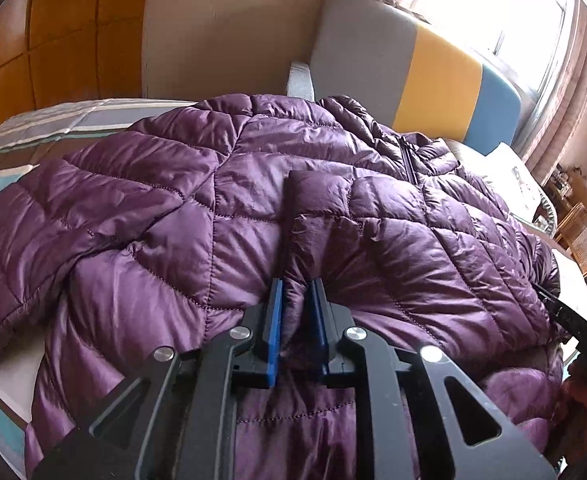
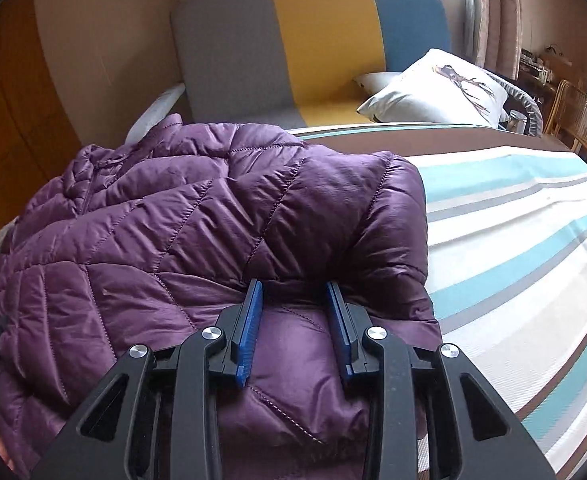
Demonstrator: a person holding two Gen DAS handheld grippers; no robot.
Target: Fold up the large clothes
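A purple quilted puffer jacket point(image 1: 221, 208) lies spread on a striped bed, its zipper point(image 1: 407, 156) toward the far right. My left gripper point(image 1: 296, 286) is shut on a pinched ridge of the jacket's fabric near its lower middle. In the right wrist view the jacket point(image 2: 181, 216) fills the left half, with a folded-over edge on its right side. My right gripper point(image 2: 293, 286) is open, its blue pads point(image 2: 251, 312) resting on the jacket on either side of a bulge of fabric. The right gripper also shows at the right edge of the left wrist view point(image 1: 573, 316).
The striped bedsheet point(image 2: 513, 248) lies bare to the right of the jacket. A grey, yellow and blue headboard point(image 2: 317, 44) stands behind, with a white pillow point(image 2: 437, 88) against it. A wicker chair point(image 2: 581, 120) stands at the far right. A wooden wardrobe point(image 1: 53, 40) is on the left.
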